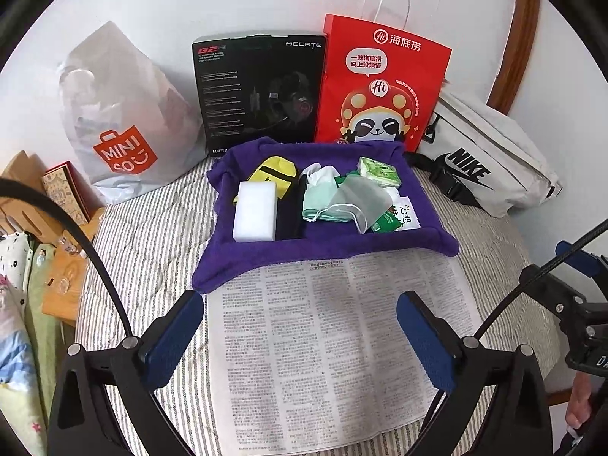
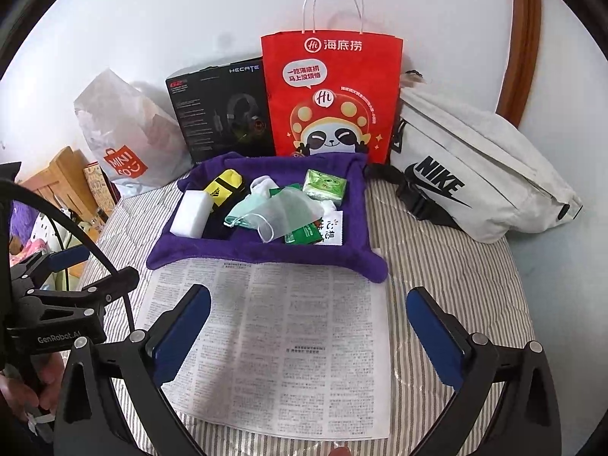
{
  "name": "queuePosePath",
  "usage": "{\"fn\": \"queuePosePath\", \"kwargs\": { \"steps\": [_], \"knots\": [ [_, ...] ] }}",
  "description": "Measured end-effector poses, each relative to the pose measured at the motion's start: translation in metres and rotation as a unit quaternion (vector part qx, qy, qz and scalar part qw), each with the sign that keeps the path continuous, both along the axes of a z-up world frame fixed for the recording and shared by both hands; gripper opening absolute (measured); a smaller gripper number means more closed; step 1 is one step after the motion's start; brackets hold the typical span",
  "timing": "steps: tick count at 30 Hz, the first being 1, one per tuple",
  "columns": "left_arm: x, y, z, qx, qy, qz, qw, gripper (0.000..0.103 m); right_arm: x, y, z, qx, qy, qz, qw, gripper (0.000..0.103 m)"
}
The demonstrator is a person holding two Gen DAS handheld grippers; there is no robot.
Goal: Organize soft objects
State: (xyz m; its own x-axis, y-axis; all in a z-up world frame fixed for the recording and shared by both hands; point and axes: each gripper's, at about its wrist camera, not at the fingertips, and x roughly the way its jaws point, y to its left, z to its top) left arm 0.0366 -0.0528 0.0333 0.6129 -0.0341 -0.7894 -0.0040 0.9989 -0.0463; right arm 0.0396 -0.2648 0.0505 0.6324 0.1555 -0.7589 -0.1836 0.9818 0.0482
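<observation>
A purple fabric tray (image 1: 326, 250) is seen at the centre of the frame, on a striped bed cover (image 1: 490, 243). The soft things are all gathered inside it: a white sponge block (image 1: 254, 211) at its left, a yellow pouch (image 1: 274, 172) just behind, pale green face masks (image 1: 338, 199) heaped in the middle, a green tissue pack (image 1: 380, 171) toward the upper right, and a green sachet (image 1: 387, 223) under the masks. Below the tray a newspaper sheet (image 1: 326, 342) is spread flat with nothing lying on it.

The left gripper (image 1: 300, 338) is held wide apart over the paper with nothing between its fingers; the right gripper (image 2: 307, 336) is likewise spread wide and carries nothing.

The scene fits two readings: the things may be collected for sorting out onto the paper, or they may be already gathered into the tray as wanted. Whichever is meant, the limp masks are best pinched at a bunched fold, not at a loose ear loop, and the sponge taken across its short sides.

Along the upper part of the frame, against a white wall, stand a Miniso bag (image 1: 125, 121), a black headset box (image 1: 258, 91), a red paper bag (image 1: 380, 83) and a white Nike pouch (image 1: 490, 163). The bedding is soft, so downward pressing would sink.
</observation>
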Motion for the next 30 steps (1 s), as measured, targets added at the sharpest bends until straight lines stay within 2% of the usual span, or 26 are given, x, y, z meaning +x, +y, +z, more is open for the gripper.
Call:
{"fn": "queuePosePath", "kwargs": {
  "steps": [30],
  "knots": [
    [-0.0069, 0.0043, 0.0083, -0.004, -0.001, 0.008, 1.0, 0.103, -0.0047, -0.003, 0.0055, 0.004, 0.002, -0.008, 1.0, 0.101]
  ]
}}
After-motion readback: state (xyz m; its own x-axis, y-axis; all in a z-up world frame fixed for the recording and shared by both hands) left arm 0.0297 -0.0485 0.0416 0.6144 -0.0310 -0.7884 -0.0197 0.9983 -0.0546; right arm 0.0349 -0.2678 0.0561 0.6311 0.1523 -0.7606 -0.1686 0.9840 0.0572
